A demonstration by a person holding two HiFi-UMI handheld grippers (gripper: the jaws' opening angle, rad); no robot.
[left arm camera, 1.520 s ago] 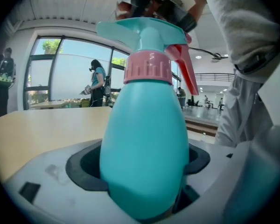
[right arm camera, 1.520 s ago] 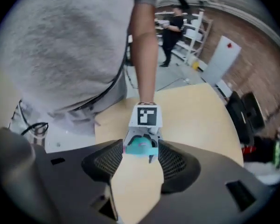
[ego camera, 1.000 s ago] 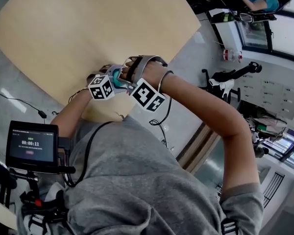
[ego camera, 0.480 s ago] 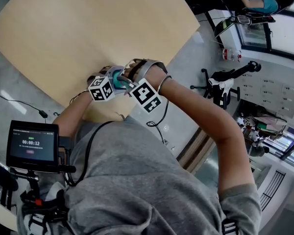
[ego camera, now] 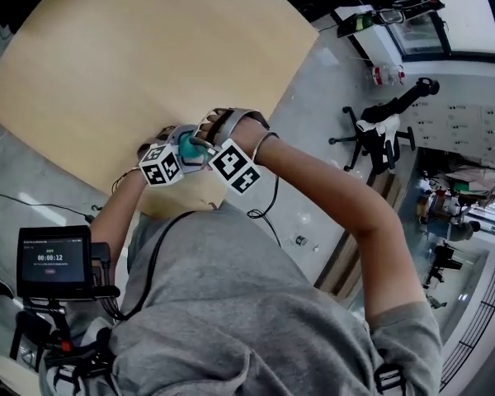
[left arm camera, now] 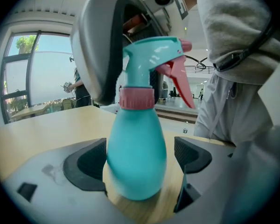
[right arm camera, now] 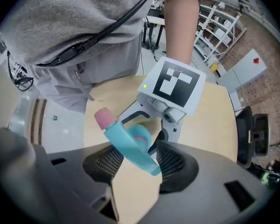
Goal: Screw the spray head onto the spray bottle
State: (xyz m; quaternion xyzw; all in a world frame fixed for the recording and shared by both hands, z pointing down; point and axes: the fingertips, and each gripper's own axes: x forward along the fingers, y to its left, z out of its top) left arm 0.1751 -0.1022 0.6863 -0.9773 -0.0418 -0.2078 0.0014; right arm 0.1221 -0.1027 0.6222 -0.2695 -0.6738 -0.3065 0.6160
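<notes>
A teal spray bottle (left arm camera: 135,164) stands upright on the wooden table (ego camera: 148,48) near its front edge. The teal spray head (left arm camera: 151,59), with a pink collar (left arm camera: 136,98) and a red trigger (left arm camera: 179,83), sits on the bottle's neck. My left gripper (left arm camera: 140,157) straddles the bottle's body; its jaws are opening and a small gap shows at each pad. From above, my right gripper (right arm camera: 141,160) is shut on the spray head (right arm camera: 130,146), whose pink nozzle (right arm camera: 104,118) sticks out to the left. In the head view both grippers (ego camera: 190,148) meet at the bottle (ego camera: 187,144).
The table's edge runs just under the grippers, with my body close behind it. A small monitor on a stand (ego camera: 54,262) is at the lower left. An office chair (ego camera: 379,134) and a bottle on the floor (ego camera: 385,75) are far right.
The head view has shifted, so the table and grippers sit a little higher and further left. Both grippers stay together at the bottle; the right wrist has turned slightly.
</notes>
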